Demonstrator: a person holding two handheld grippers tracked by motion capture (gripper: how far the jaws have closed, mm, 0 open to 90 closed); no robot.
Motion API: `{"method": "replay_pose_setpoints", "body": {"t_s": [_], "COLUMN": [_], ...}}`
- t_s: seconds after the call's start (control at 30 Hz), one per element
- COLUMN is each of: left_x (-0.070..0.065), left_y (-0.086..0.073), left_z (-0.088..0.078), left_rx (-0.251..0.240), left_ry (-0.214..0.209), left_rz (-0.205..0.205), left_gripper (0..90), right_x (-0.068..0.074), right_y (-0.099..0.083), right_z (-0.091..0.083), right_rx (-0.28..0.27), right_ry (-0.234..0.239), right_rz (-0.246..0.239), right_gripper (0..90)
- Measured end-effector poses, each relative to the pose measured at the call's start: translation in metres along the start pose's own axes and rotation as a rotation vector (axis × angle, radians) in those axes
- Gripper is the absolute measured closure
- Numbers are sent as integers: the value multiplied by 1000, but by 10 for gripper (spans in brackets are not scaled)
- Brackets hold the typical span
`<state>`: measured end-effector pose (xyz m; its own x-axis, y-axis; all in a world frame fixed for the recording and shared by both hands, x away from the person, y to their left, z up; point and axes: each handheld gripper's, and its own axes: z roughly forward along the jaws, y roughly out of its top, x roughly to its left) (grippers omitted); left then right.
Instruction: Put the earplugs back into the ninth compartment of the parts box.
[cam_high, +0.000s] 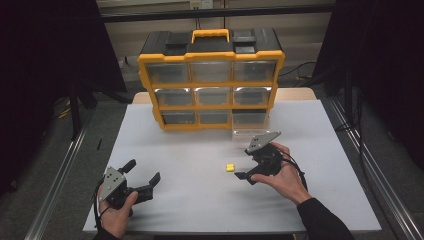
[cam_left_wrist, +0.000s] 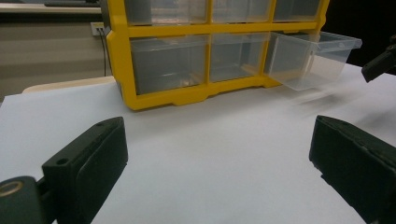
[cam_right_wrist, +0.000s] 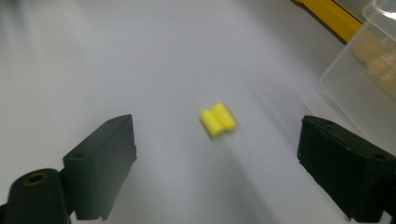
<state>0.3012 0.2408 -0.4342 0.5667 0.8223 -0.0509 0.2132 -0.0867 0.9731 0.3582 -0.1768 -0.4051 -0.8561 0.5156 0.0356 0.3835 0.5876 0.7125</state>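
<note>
Right gripper wide open, holding nothing; yellow earplugs, a touching pair, lie mid-frame ahead of my jaws on the table. Centre over both, descend, close gently. Left gripper idle lower left, open, empty

The two small foam pieces are bright yellow, and the surface under them is plain pale grey. The organizer has a yellow frame, a black top and clear drawers, and both grippers' fingers are matte black.
</note>
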Motion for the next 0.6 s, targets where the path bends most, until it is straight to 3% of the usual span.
{"method": "replay_pose_setpoints", "body": {"t_s": [0.33, 0.6], "left_x": [0, 1], "left_y": [0, 0], "left_z": [0, 0], "left_rx": [2, 4], "left_ry": [3, 2], "left_rz": [6, 8], "left_gripper": [44, 45], "right_x": [-2, -8], "right_y": [8, 12], "right_z": [15, 28], "right_rx": [57, 115], "right_ry": [16, 57], "right_rz": [-50, -71], "right_gripper": [150, 242]}}
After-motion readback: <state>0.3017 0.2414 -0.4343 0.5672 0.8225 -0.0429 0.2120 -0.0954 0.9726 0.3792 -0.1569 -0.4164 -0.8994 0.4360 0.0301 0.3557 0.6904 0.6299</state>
